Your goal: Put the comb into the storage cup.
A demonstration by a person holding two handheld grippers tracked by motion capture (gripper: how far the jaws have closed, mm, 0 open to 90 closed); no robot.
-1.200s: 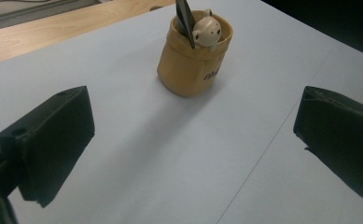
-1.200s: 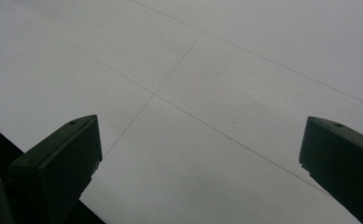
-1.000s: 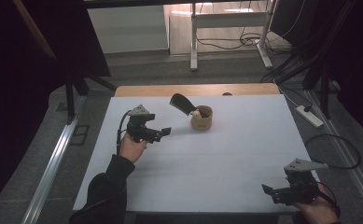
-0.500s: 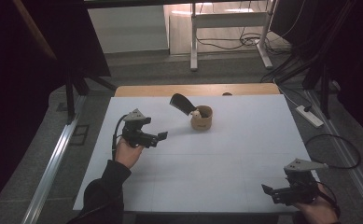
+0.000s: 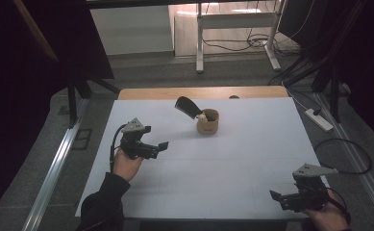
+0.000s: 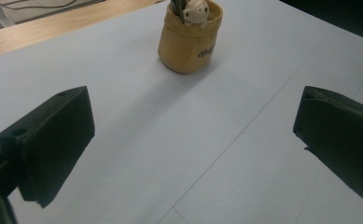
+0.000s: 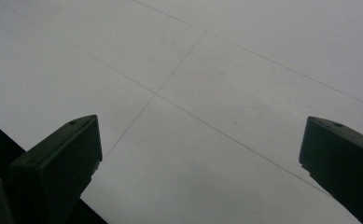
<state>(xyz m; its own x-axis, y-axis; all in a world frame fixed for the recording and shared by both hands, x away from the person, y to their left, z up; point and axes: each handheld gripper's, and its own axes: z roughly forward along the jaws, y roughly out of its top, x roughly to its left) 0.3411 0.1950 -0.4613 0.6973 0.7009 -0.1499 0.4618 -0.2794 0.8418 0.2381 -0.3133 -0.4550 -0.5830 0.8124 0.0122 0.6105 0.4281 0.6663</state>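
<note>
A small tan pouch-like holder (image 5: 207, 122) stands upright near the table's far middle, with a black flat tool (image 5: 186, 106) sticking out to the left and a little cream figure on its rim. In the left gripper view the holder (image 6: 189, 39) lies ahead, apart from the jaws. My left gripper (image 5: 159, 146) is open over the left part of the white sheet, pointing right toward the holder. My right gripper (image 5: 277, 197) is open and empty low at the near right corner. In their own views the left gripper (image 6: 193, 149) and right gripper (image 7: 202, 168) hold nothing.
The white sheet (image 5: 232, 159) covers the table; a wooden strip (image 5: 151, 93) shows at its far edge. A power strip (image 5: 318, 120) and cables (image 5: 343, 154) lie on the floor to the right. A metal rail (image 5: 55, 168) runs along the left.
My left gripper has drawn back toward the near left, away from the holder. The right gripper has stayed put.
</note>
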